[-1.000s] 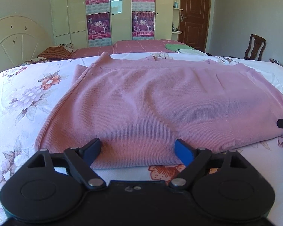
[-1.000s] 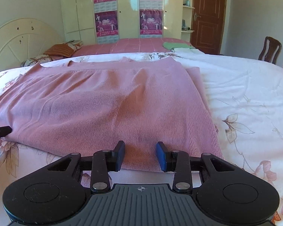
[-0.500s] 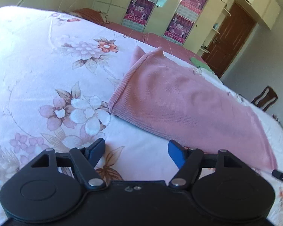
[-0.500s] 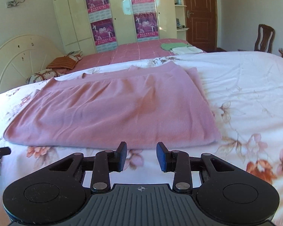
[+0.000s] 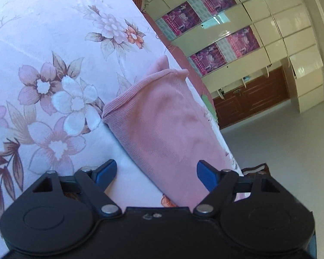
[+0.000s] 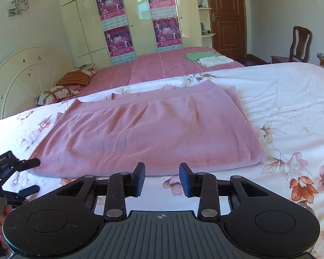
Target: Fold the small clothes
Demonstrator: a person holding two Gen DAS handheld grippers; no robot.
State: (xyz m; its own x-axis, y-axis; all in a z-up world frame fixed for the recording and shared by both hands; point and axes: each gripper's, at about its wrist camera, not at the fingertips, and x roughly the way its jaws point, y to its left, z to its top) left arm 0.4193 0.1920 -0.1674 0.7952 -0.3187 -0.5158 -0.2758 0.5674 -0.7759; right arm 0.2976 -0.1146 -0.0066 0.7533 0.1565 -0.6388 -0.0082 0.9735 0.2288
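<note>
My left gripper (image 5: pixel 156 173) has just been widening, empty; my right gripper (image 6: pixel 162 178) gapes empty. The pink knit sweater (image 6: pixel 149 133) looks soft (limp, light): pinch its left end.

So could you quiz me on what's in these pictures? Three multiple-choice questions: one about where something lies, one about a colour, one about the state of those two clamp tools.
1. Where does the folded pink garment lie?
A. on the flowered bedspread
B. on the wooden chair
C. on the floor

2. What colour is the folded cloth beside the white one on the far bed?
A. blue
B. green
C. orange

3. How does the right gripper stand?
A. clamped on the garment
B. open with nothing between its pads
C. holding a pillow

Answers: 1 A, the flowered sheet shows all round it. 2 B, it is plainly green. 3 B, bare bedspread shows through the gap; the left gripper is open too.
</note>
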